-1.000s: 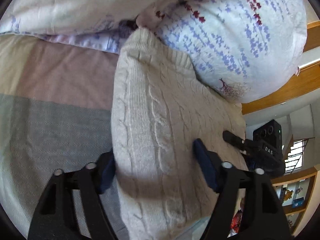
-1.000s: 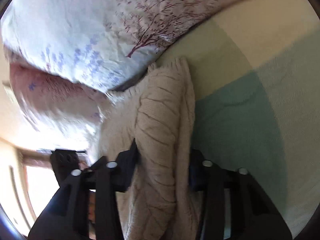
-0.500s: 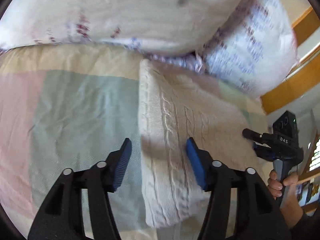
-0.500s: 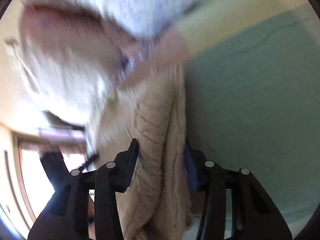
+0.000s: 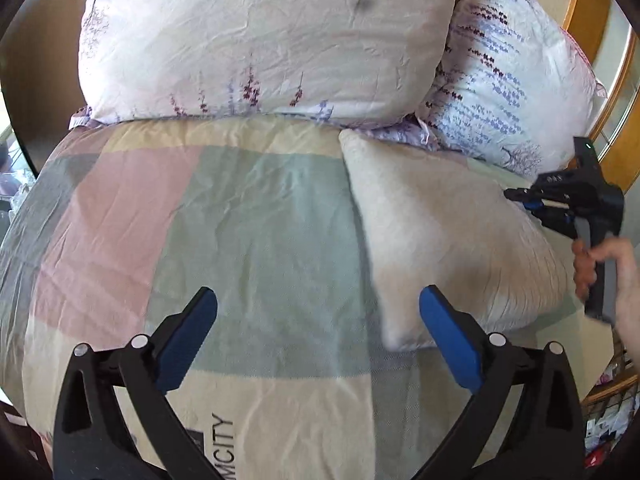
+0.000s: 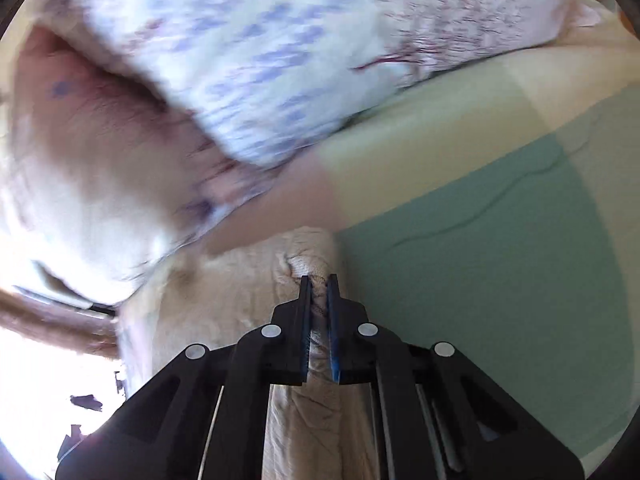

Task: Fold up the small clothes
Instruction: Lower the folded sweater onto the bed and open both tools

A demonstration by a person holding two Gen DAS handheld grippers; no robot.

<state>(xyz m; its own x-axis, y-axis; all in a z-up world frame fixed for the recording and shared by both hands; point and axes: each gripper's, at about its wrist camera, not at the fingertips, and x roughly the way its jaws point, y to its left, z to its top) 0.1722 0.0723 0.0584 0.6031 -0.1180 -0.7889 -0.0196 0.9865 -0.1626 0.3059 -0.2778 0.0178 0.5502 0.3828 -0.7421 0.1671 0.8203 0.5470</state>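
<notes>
Cream knitted garment (image 5: 448,240) lies folded on bed (image 5: 256,232), near head edge, touching floral pillows (image 5: 264,40). Left gripper (image 5: 316,320) spread wide, empty, above patchwork cover beside garment's left edge. Right gripper (image 6: 319,300) clenched on garment's thick fold. Risk: one-sided pinch drags bundle, layers slide apart, fold opens; bulky knit may slip free.

Setting was a home bedroom: bed (image 5: 256,216) covered by a pastel patchwork sheet, two floral pillows (image 5: 264,40) at its head, wooden trim (image 5: 576,12) behind.
</notes>
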